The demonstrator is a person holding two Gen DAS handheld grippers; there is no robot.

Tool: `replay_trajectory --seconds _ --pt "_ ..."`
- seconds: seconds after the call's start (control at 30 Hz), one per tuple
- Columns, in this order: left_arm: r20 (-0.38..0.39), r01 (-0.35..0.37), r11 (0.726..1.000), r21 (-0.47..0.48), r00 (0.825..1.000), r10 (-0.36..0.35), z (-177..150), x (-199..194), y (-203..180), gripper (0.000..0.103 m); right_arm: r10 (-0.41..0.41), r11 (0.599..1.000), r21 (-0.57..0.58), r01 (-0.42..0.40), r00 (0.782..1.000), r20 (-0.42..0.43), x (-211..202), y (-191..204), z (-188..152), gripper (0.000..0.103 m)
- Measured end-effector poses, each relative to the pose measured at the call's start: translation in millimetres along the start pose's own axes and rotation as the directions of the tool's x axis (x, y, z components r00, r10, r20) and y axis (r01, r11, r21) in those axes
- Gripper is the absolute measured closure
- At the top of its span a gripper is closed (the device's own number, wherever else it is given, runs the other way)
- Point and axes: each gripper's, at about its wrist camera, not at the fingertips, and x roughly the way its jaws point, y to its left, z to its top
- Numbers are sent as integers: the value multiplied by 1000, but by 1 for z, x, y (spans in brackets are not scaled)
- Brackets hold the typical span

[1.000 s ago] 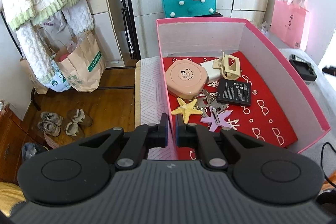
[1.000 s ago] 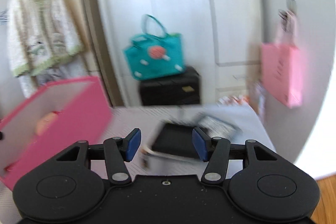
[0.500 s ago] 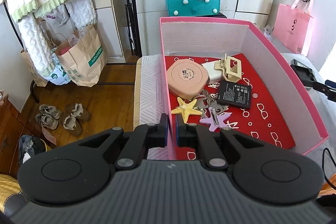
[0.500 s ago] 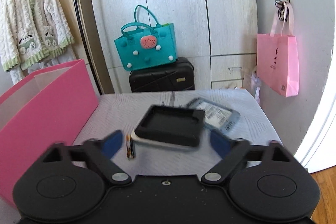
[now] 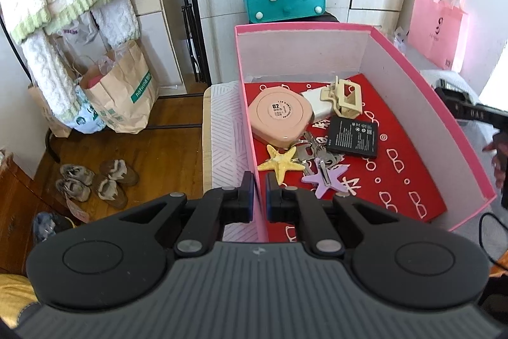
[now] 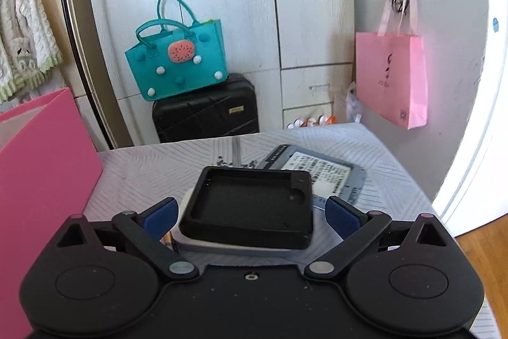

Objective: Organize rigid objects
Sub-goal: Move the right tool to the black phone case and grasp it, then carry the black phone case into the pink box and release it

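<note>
Now the right gripper (image 6: 250, 216) is being brought over the black tray (image 6: 250, 207) on the table beside the pink box (image 5: 397, 75), its jaws opening wide around it, pads not touching. The left gripper (image 5: 257, 194) is being kept clamped on the box wall. The pads are best centred on the tray's sides before closing.

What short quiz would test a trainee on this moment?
1. True or false: the yellow starfish ornament lies inside the pink cardboard box.
2. The left tongs are shut on: A the box's wall; B a bunch of keys; C a black flat battery.
3. What lies between the fingers of the right tongs?
Key: 1 true. 2 A. 3 the black rectangular plastic cradle; those tongs are opening, not touching it.
</note>
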Motion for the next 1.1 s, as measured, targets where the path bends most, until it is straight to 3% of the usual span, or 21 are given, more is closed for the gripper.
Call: replay_trajectory --seconds 0.23,0.4,0.5,0.83,1.0,1.07,1.1 --pt "-4 15 1000 -26 1000 -15 1 1 3 97 -36 999 19 37 998 -44 19 2 11 2" --pt "-1 11 1000 -21 1000 -11 0 1 2 96 2 997 74 5 996 -91 20 -7 8 3" --pt "2 12 1000 -26 1000 -11 1 1 3 96 4 998 66 1 997 -79 17 -8 6 9" --pt "4 17 999 -29 1000 -17 2 1 4 96 56 998 7 -56 998 -41 -6 -7 12 9" --pt "7 21 999 -27 1000 -20 2 1 4 96 193 980 44 -192 981 -23 -34 -4 23 9" --pt "10 26 1000 -18 1000 -25 3 0 3 96 307 950 68 -304 951 -30 -46 0 31 9" --pt "16 28 1000 -13 999 -28 4 -1 3 96 400 915 87 -395 916 -43 -52 4 36 9"
